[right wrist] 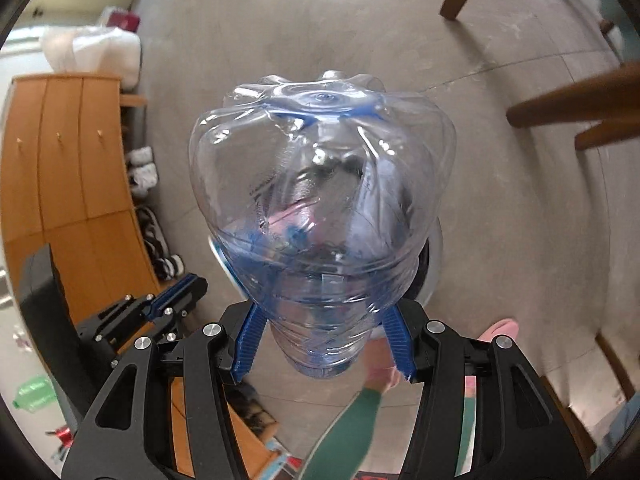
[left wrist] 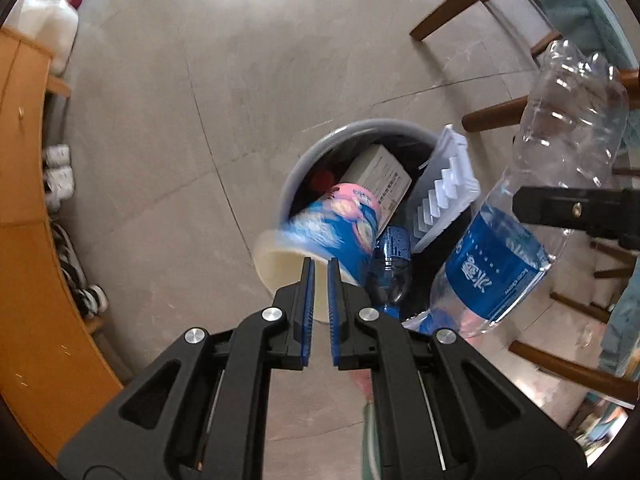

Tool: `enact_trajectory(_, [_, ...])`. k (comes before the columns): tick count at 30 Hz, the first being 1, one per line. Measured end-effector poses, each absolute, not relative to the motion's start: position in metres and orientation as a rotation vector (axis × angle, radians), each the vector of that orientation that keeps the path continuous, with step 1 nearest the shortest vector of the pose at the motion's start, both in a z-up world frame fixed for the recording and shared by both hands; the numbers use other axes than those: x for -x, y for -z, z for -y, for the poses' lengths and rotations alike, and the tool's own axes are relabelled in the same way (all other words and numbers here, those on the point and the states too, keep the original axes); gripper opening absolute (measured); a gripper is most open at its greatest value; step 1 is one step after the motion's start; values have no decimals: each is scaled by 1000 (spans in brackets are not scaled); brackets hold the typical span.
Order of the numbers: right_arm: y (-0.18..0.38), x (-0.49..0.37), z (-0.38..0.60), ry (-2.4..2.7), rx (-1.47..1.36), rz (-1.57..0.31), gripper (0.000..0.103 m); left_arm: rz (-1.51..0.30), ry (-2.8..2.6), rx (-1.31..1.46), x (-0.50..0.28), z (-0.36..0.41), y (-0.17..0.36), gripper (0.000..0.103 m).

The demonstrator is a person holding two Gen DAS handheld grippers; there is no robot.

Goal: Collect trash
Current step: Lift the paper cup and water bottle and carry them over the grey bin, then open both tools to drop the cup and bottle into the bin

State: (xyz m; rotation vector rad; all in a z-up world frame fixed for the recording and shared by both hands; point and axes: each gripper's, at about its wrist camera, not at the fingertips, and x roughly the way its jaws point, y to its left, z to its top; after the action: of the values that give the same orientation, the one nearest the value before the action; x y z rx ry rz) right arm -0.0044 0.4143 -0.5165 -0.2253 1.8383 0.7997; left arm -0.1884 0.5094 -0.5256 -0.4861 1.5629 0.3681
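While both hands hung over the trash bin, the step in hand looked like the drop itself: two pieces of rubbish had been carried to the bin and neither had yet been let go. The left gripper was clenched on the rim of a paper cup printed in blue and pink, which hung blurred just above the bin's near edge. The right gripper clasped a clear plastic bottle with a blue label around its narrow end, base pointing away from the camera; in the left wrist view that bottle slanted above the bin's right side.

Inside the bin lay a white carton, a white ridged plastic tray leaning on the far right rim, and a small blue-labelled bottle, so it was already fairly full. The next move, by my reading, called for centring each item over the bin's mouth before the fingers parted, the long bottle especially, since it could catch on the tray and tip out.

Around the bin stretched a grey polished tile floor. Left of the bin stood an orange wooden cabinet with shoes tucked beside it; right of the bin rose brown wooden chair legs.
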Motion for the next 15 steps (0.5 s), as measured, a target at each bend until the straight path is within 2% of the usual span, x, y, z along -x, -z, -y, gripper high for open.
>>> enact_trajectory(6, [528,20,-443,-856,394,-1830,55,-1603,-363,497,200,-514,554,5])
enact_trajectory(15, [565,45,-468,-842,590,-1877,59,-1597,-372,549,213,-512,551,6])
